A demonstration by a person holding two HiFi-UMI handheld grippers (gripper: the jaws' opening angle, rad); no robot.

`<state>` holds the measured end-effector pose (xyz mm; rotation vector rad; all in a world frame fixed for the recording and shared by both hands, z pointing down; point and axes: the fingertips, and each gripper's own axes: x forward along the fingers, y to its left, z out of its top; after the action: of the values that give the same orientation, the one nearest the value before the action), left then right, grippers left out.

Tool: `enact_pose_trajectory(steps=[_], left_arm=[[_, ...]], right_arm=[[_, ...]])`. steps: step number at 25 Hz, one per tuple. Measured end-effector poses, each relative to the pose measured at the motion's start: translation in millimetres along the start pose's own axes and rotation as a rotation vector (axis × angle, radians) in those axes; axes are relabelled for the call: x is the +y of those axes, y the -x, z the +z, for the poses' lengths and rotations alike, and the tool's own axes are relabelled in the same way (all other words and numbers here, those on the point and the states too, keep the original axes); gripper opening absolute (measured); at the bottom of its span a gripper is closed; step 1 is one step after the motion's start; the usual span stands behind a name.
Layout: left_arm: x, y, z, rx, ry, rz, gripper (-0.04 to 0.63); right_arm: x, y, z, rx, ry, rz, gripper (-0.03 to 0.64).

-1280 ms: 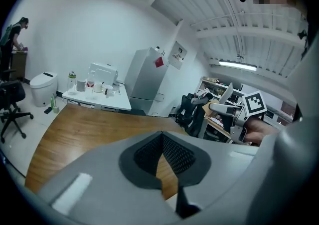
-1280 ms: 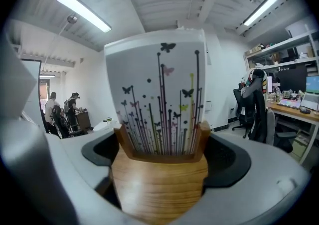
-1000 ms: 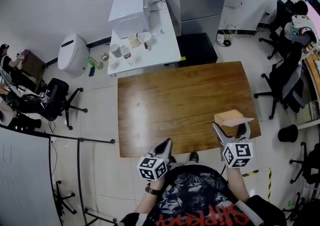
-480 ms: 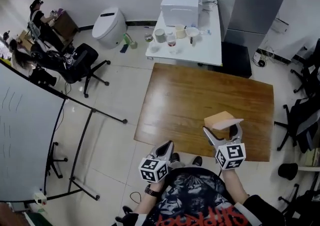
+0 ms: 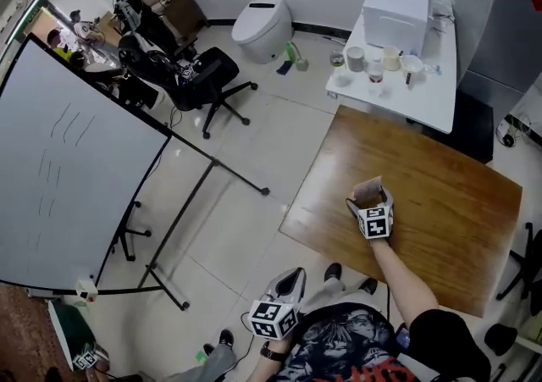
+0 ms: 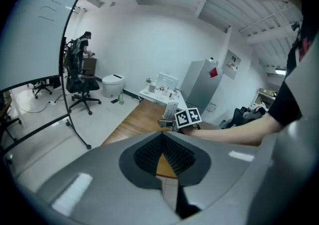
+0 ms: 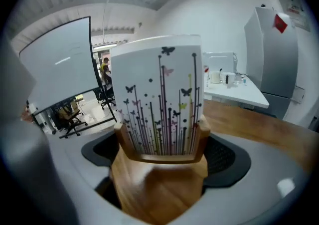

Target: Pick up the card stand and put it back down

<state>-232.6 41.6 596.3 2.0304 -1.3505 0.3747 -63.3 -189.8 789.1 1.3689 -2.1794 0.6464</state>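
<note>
Right gripper moved forward — clamps card stand.

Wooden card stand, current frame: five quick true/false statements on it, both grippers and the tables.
1. The right gripper is shut on the wooden card stand. True.
2. The white card standing in it is blank. False: it is printed with butterflies and thin stems.
3. The left gripper also holds the stand. False: it is shut on nothing, close to the person's body and off the table.
4. The right gripper is over the brown wooden table. True.
5. The white side table is bare. False: it carries a white box and several cups.
</note>
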Motion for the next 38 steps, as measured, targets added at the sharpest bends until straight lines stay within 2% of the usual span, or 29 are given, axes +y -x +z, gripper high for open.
enact_pose_trajectory(steps=[3,5,8,9,12,13,15,18,19,22,25,27,32,35,38], left_arm=[[27.2,17.6,-11.7,-0.019,0.048,0.084,-0.005],[34.8,23.9,-17.4,-0.025,0.067,0.109,-0.005],[43.0,19.8,-14.1,-0.036,0.08,0.104,-0.005],[45.5,16.9,-10.4,-0.041,0.088,0.095,-0.006],[39.6,2.9,4.2,-0.047,0.089,0.039,-0.005],[33.2,-5.3,10.7,-0.049,0.075,0.007,-0.006],[20.1,-26.6,28.2,-0.055,0.038,-0.071,-0.005],[-0.3,-56.3,55.1,-0.044,-0.015,-0.188,-0.006],[-10.9,-67.1,61.3,-0.031,-0.038,-0.229,-0.006],[-57.4,-106.6,76.7,0.018,-0.134,-0.383,-0.006],[-109.3,-128.7,83.9,0.042,-0.236,-0.52,-0.006],[-132.2,-130.8,81.2,0.049,-0.273,-0.564,-0.006],[-159.0,-137.3,62.6,0.103,-0.287,-0.621,-0.005],[-153.8,-144.8,57.7,0.121,-0.274,-0.618,-0.005],[-162.3,-133.8,39.3,0.126,-0.264,-0.608,-0.006]], right_arm=[[8.7,-54.3,-19.0,0.082,0.054,-0.017,0.518],[8.9,-72.6,-30.6,0.115,0.032,-0.029,0.52],[11.5,-76.4,-34.7,0.156,-0.069,0.012,0.529],[14.2,-72.0,-38.9,0.178,-0.113,0.036,0.578],[18.2,-20.1,-55.9,0.19,-0.204,0.06,0.56],[17.4,11.7,-55.8,0.164,-0.2,0.051,0.514],[10.8,85.6,-42.7,0.078,-0.187,0.004,0.374],[-2.1,190.5,-20.0,-0.068,-0.264,-0.052,0.106],[-9.3,223.3,-13.1,-0.113,-0.266,-0.083,-0.003],[-45.8,310.2,5.2,-0.237,-0.208,-0.275,-0.011],[-80.8,371.8,5.3,-0.324,-0.251,-0.46,-0.011],[-92.4,394.9,0.3,-0.361,-0.29,-0.521,-0.011],[-96.0,414.7,-12.5,-0.396,-0.362,-0.58,-0.011],[-95.1,394.5,-11.4,-0.372,-0.358,-0.559,-0.012],[-91.9,403.6,-15.4,-0.375,-0.355,-0.527,-0.012]])
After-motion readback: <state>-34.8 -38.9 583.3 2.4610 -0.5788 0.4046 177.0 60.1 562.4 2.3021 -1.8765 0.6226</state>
